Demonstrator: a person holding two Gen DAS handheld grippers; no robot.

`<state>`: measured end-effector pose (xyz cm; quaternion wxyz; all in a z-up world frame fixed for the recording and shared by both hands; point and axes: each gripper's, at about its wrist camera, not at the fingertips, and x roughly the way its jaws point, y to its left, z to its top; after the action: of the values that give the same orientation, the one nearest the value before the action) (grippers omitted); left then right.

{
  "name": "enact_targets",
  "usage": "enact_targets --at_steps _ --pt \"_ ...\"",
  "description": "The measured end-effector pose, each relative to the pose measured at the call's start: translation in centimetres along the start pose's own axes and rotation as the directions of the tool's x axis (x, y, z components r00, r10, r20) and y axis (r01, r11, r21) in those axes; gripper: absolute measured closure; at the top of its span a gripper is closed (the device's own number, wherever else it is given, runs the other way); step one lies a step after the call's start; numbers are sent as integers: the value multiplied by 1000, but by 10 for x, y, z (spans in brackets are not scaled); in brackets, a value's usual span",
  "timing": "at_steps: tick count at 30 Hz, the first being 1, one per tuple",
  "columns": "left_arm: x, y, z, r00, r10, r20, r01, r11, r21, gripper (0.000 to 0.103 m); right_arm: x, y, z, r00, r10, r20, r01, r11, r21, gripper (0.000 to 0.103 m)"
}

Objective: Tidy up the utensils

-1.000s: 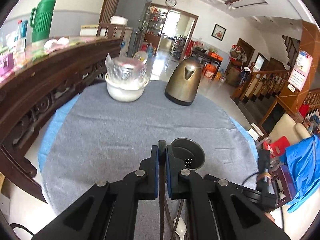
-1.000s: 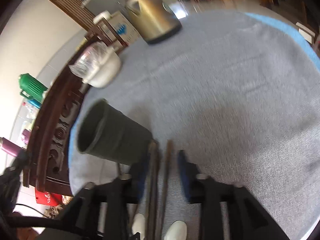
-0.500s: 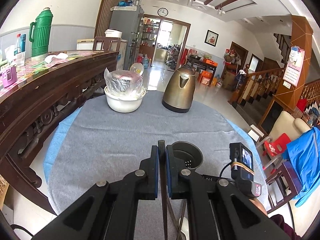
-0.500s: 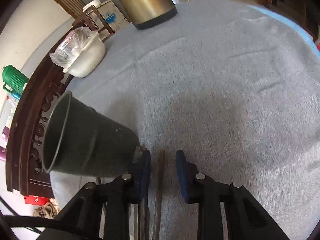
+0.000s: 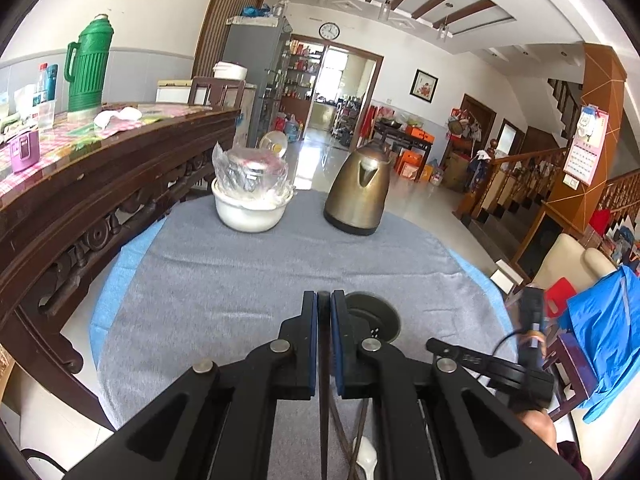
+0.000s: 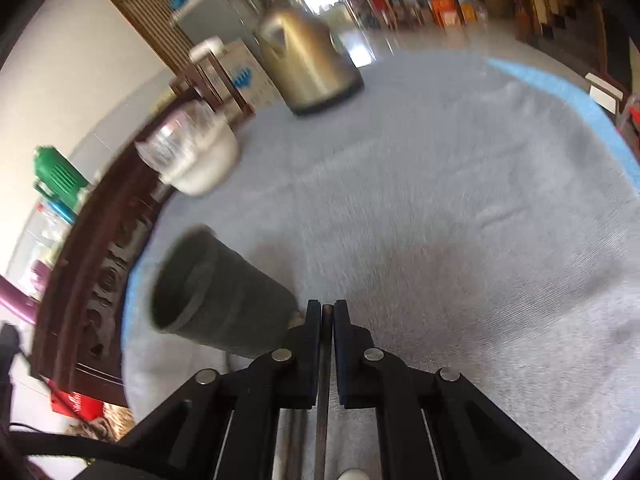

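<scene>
Pinching one dark chopstick (image 6: 325, 360) between its pads, the right gripper (image 6: 327, 316) has just been closing and now holds the stick along its own line, tip toward the far side. The left gripper (image 5: 324, 308) is likewise pressed together on a second chopstick (image 5: 323, 392), a thin dark rod running back toward the camera. The grey cup (image 6: 216, 300) (a perforated utensil holder, by the holes seen in the left view) stands on the grey cloth (image 6: 460, 200) just left of the right gripper, its mouth open; from the left view it sits just right of the left gripper's tips. More utensils lie near, under the grippers: a white spoon (image 5: 366, 460) and other dark sticks, partly hidden. A kettle (image 5: 358, 192) and a wrapped white bowl (image 5: 252, 208) stand at the far edge, well apart. The step in hand looks like the pickup, both sticks gripped. Next, each stick probably needs lifting clear, tipping upright over the cup's mouth, and releasing inside.
</scene>
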<state>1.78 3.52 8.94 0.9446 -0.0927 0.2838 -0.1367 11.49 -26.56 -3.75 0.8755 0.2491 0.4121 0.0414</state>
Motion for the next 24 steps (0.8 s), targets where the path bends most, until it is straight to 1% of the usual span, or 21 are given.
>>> enact_targets --at_steps 3,6,8,11,13,14,15,16,17,18,19,20,22,23,24 --pt "-7 -5 4 1000 -11 21 10 1000 5 96 -29 10 3 996 27 88 -24 999 -34 97" --pt "-16 -10 9 999 -19 45 19 1000 7 96 -57 20 3 985 52 167 -42 997 -63 97" --pt "-21 -14 13 998 -22 65 21 1000 12 96 -71 24 3 976 69 206 -55 996 -71 97" --pt "-30 -22 21 994 -37 103 35 999 26 96 -96 32 5 953 104 283 -84 993 -84 97" --pt "-33 -26 25 992 -35 119 30 999 43 96 -114 38 8 932 129 340 -100 990 -102 97" --pt "-35 -28 26 991 -35 126 29 998 47 96 -117 41 9 926 132 354 -101 989 -106 97" --pt "-36 -29 28 991 -42 129 36 998 47 96 -126 44 10 913 145 381 -111 988 -109 97" --pt "-37 -30 29 990 -45 131 39 998 51 96 -130 45 11 907 153 391 -119 987 -111 97" --pt "-37 -31 29 990 -38 136 31 998 55 96 -138 48 13 895 164 415 -129 985 -111 97" --pt "-37 -30 29 990 -29 140 22 998 55 96 -142 49 14 887 169 430 -134 985 -111 97" --pt "-34 -27 29 991 -17 135 10 999 48 96 -147 51 16 875 179 449 -145 983 -110 97" --pt "-27 -20 29 994 -6 112 4 1000 24 96 -151 52 18 866 186 463 -153 982 -110 97" --pt "-13 -3 28 999 10 53 -9 1000 -30 96 -157 56 22 854 196 482 -164 980 -110 97" --pt "-1 9 26 1000 14 9 -14 998 -59 96 -159 57 24 851 200 486 -167 980 -111 97" --pt "9 16 23 1000 9 -27 -11 998 -68 96 -160 59 26 849 206 487 -173 978 -113 97"
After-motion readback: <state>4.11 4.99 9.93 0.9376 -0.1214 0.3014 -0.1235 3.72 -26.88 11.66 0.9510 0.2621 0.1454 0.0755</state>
